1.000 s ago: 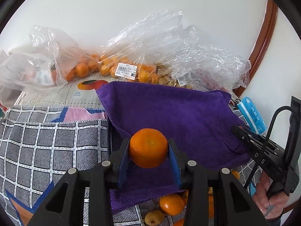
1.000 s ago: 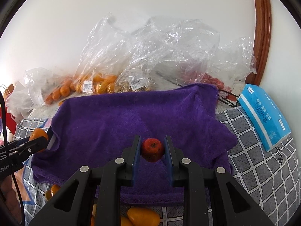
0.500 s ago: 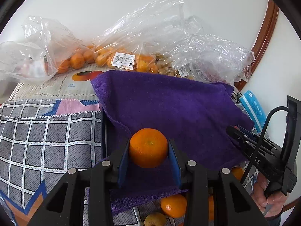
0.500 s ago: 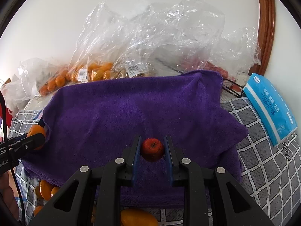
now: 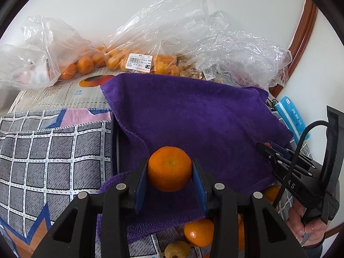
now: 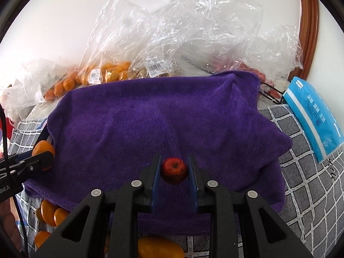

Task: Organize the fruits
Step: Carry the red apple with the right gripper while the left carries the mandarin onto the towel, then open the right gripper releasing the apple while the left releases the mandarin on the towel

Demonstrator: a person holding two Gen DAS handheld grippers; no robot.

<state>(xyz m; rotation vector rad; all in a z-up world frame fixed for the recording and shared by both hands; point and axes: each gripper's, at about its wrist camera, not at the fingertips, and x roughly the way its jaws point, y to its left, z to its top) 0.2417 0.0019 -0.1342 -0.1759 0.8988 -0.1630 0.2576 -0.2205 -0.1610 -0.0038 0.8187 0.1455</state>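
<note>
Left gripper (image 5: 169, 169): closed on an orange (image 5: 169, 168) — the fruit is clamped between the two blue-padded fingers (image 5: 140, 185) and fills the gap between them.
Right gripper (image 6: 174, 171): closed on a small red apple (image 6: 174, 170), stem dimple turned toward the camera; the fingers (image 6: 155, 178) are pressed against its two sides.
Purple towel (image 6: 163, 118): spread ahead of and beneath both pairs of fingers; both held fruits are seen above its near part.
Loose fruit: several oranges (image 6: 48, 212) are seen below and left of the right fingers, past the towel's near edge; a yellow-orange fruit (image 6: 159, 247) is seen directly beneath the right fingers.
Left-view loose fruit: an orange (image 5: 198, 232) and a small brownish fruit (image 5: 177, 249) lie below and right of the left fingers.
Plastic bags (image 6: 172, 36): heaped beyond the far edge of the towel, well ahead of the fingers — oranges and price labels are visible through them.
Checked cloth (image 5: 43, 157): grey with white grid, laid to the left of the left fingers and under the towel.
Blue packet (image 6: 314, 116): placed to the right of the right fingers, on the checked cloth beside the towel.
</note>
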